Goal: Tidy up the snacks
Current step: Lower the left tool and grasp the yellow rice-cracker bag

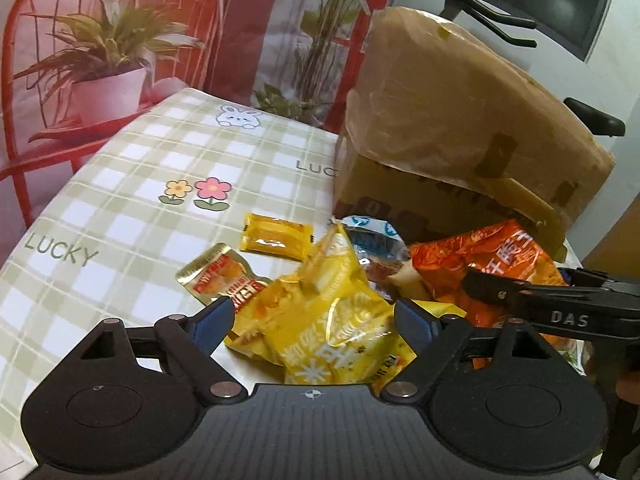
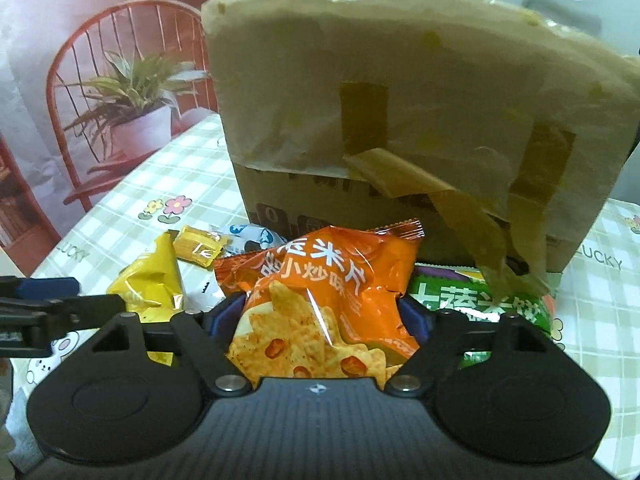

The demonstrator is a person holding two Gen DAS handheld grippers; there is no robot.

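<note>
So both grippers are right down in the snack pile. The left gripper (image 1: 314, 316) has its fingers spread wide around a big yellow bag (image 1: 332, 320), not squeezing it as far as I can tell, and the right gripper (image 2: 322, 312) sits with its fingers either side of the orange chip bag (image 2: 320, 300); the pads look like they're against the sides, but I honestly can't tell if it's actually clamped or just framing it. What I'd worry about: these bags are puffy and slick, so a pinch on the air-filled middle could let one squirt out, or crush the chips if it's too hard. Also the two tools are very close together, the right one pokes into the left camera's view, so lifting both at once could knock them together or drag neighbours along. Around them there's a gold-and-red sachet (image 1: 218, 276) just left of the yellow bag, a small yellow packet (image 1: 276, 236) behind it, a blue-and-white wrapper (image 1: 374, 236), and a green bag (image 2: 476, 300) tucked to the right of the orange one. Right behind everything sits a taped cardboard box (image 2: 400, 100) with a loose strip of tape (image 2: 460, 224) hanging over the green bag, which blocks pushing anything forward. All on a checked tablecloth (image 1: 120, 200).
</note>
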